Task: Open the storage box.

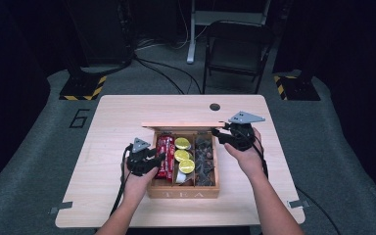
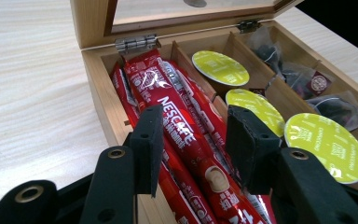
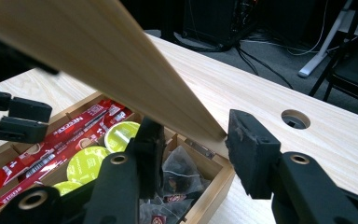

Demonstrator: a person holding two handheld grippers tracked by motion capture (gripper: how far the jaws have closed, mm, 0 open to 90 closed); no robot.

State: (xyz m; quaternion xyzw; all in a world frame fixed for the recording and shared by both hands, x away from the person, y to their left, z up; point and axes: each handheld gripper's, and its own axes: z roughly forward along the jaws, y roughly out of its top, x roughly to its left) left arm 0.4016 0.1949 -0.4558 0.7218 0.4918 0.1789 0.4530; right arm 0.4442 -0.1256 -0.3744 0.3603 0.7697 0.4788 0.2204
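Observation:
A wooden tea box (image 1: 183, 193) sits on the table with its lid (image 1: 181, 125) raised. Its left compartment holds red coffee sticks (image 2: 177, 121), the middle one green capsules (image 2: 220, 67), the right one dark tea bags (image 2: 307, 84). My right gripper (image 3: 196, 123) is shut on the lid (image 3: 98, 51) at its far right corner and holds it up (image 1: 220, 131). My left gripper (image 2: 193, 116) hangs open just above the sticks at the box's left side (image 1: 159, 159), its jaws straddling the top stick without pressing it. That gripper is also at the left of the right gripper view (image 3: 46, 120).
The light wooden table (image 1: 117, 112) has a round cable hole (image 1: 215, 106) behind the box. A black folding chair (image 1: 237, 49) and floor cables stand beyond the far edge. Bare tabletop lies to the left and right of the box.

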